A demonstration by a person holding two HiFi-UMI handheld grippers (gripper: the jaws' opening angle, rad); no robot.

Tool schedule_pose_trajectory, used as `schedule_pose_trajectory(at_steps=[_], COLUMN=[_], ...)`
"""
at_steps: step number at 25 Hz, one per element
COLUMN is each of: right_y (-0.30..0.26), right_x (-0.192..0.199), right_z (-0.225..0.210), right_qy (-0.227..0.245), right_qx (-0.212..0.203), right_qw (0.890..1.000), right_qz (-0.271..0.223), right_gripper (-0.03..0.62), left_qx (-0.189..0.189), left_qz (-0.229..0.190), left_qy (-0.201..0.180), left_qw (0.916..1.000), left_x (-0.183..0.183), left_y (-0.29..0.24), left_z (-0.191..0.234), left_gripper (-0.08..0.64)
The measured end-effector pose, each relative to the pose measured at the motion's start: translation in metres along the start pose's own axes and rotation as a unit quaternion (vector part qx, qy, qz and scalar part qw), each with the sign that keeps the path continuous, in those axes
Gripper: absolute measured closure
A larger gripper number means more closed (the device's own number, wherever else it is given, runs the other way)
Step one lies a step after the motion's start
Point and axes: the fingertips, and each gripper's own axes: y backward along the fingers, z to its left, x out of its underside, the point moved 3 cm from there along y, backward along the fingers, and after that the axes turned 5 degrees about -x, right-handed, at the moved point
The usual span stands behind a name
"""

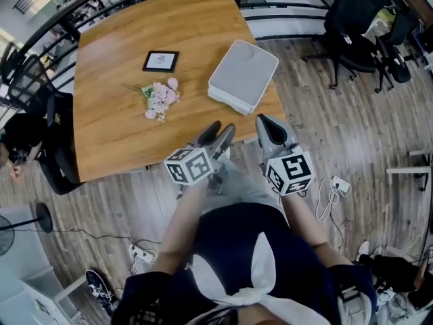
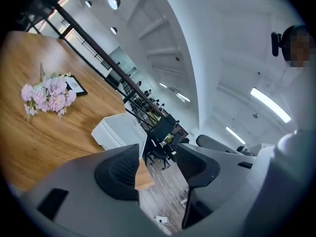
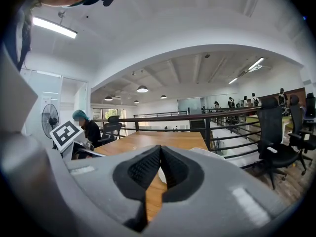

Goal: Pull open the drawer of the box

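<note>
Flat white rectangular box (image 1: 243, 75): lay at the right edge of the brown wooden table (image 1: 115, 134). At the table's near edge, my left gripper (image 1: 222, 128) gaped wide and empty; my right gripper (image 1: 262, 120) was closed, empty.

pink flowers (image 1: 161, 99) lie near a small black frame (image 1: 161, 61) on the wooden table (image 1: 108, 120).

A wooden table (image 1: 111, 124) stands on a grey plank floor (image 1: 352, 141), beside a black railing (image 1: 284, 7) and office chairs (image 1: 355, 19), under strip lights (image 3: 54, 27).
</note>
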Motion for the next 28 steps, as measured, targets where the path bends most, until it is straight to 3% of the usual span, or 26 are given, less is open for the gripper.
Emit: schedule_pose_trajectory(at_steps=[5, 28], right_y=[-0.012, -0.079], right_x=[0.001, 0.042], right_z=[-0.016, -0.06], right_qy=[0.005, -0.015], right_qx=[0.006, 0.009], right_qw=[1.0, 0.997], right_qz=[0.018, 0.074], right_gripper=[0.594, 0.595], left_qx=[0.006, -0.032], left_qz=[-0.018, 0.046], left_qy=[0.073, 0.168], left_qw=[0.9971, 0.9842], left_x=[-0.005, 0.014], left_y=[-0.021, -0.106], left_z=[0.025, 0.121], left_gripper=[0.327, 0.328])
